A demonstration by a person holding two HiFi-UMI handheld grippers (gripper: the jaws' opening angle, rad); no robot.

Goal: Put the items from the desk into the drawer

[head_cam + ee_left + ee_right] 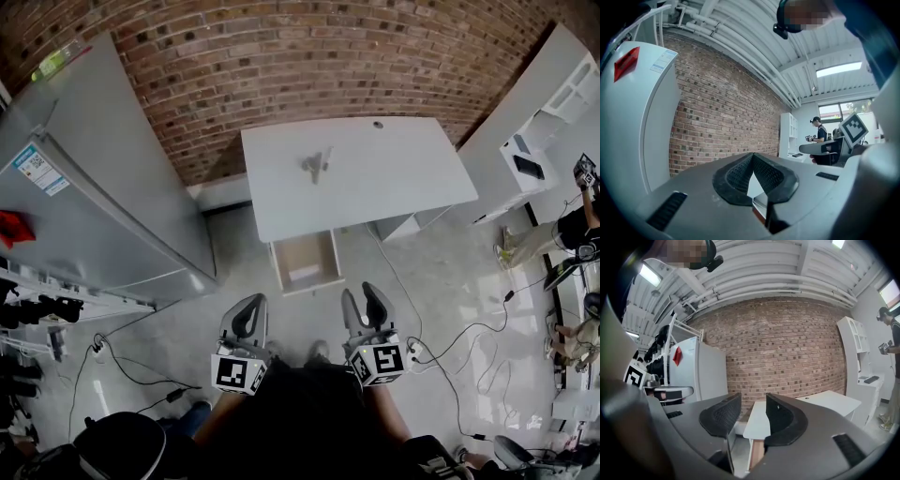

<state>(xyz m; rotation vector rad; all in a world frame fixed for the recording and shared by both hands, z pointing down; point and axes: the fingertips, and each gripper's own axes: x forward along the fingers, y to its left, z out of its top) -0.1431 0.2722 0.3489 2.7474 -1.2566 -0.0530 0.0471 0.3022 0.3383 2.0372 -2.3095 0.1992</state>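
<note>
Ahead, open drawer (307, 284) under desk (394, 178) edge, floor (305, 319) between, left tool (251, 307) closed, right tool (364, 298) parted.

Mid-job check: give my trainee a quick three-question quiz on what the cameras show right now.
1. True or false: the drawer under the desk stands open.
2. Which one has its jaws apart with nothing between them? A: left gripper. B: right gripper.
3. Fill in: the grey item lies on the ____.
Key: 1 true; 2 B; 3 desk.
</note>
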